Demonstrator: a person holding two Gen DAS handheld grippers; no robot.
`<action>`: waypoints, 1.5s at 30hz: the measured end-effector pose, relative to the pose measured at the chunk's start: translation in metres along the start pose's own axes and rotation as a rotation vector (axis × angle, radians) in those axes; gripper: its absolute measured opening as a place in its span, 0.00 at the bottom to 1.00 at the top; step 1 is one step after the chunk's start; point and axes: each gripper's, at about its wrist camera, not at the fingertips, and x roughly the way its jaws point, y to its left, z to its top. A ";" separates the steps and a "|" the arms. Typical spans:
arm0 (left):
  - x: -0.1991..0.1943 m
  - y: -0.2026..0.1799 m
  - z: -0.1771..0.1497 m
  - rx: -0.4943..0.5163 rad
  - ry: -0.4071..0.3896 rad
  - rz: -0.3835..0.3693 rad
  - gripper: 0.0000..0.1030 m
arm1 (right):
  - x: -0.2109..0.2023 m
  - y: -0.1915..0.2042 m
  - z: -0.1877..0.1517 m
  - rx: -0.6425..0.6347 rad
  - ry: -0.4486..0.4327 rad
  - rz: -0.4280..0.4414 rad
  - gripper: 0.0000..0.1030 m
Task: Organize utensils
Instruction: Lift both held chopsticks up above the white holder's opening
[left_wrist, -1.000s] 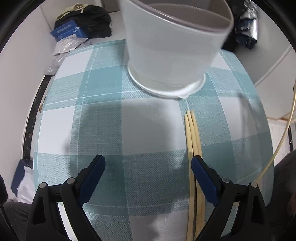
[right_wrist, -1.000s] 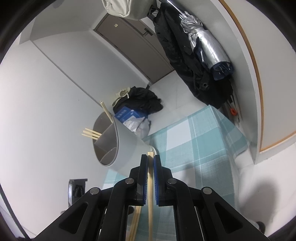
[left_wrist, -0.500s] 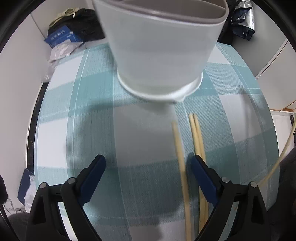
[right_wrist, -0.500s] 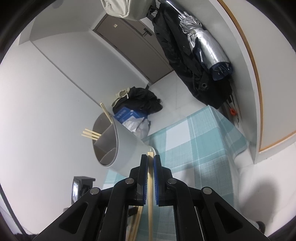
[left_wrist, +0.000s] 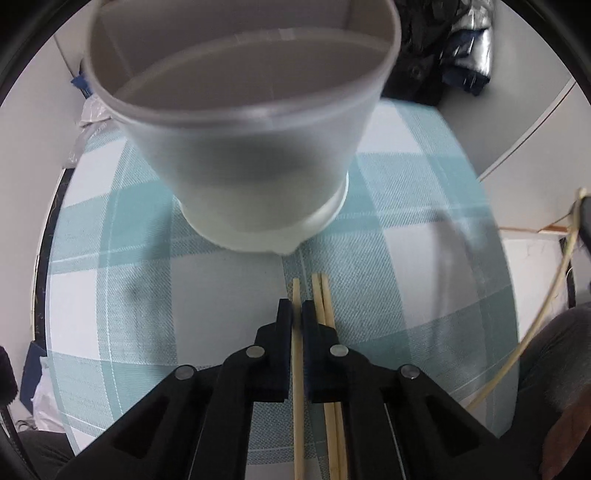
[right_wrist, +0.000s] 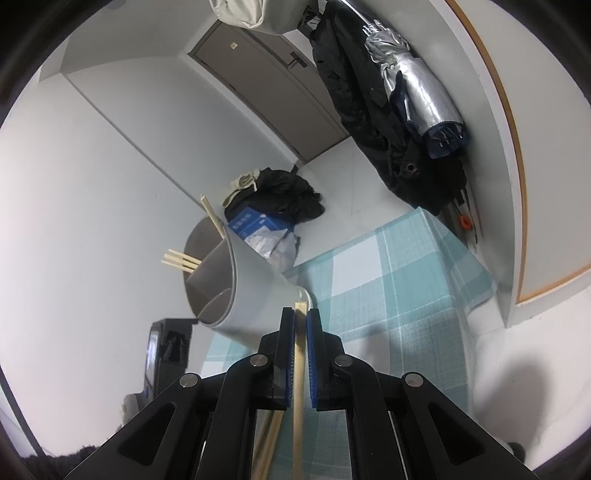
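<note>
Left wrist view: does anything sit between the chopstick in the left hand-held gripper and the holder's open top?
Nothing visible does. The left hand-held gripper, whose jaws have just been closing, grips one chopstick. Only bare checked cloth separates it from the grey holder, and the near compartment looks empty from here.

The left gripper (left_wrist: 297, 315), wide open a second ago, has just closed its jaws on a single chopstick (left_wrist: 296, 295) at lower centre of the frame; two more chopsticks (left_wrist: 322, 291) lie just right. The white utensil holder (left_wrist: 251, 147) now looms larger, showing its inside.
</note>
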 end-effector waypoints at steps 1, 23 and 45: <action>-0.007 0.002 0.000 0.002 -0.026 -0.003 0.01 | 0.001 0.002 -0.001 -0.007 0.006 -0.002 0.05; -0.117 0.021 -0.020 -0.050 -0.446 -0.173 0.01 | 0.008 0.113 -0.022 -0.376 -0.068 -0.017 0.05; -0.156 0.025 -0.003 -0.053 -0.461 -0.190 0.01 | 0.001 0.143 0.001 -0.397 -0.083 0.039 0.05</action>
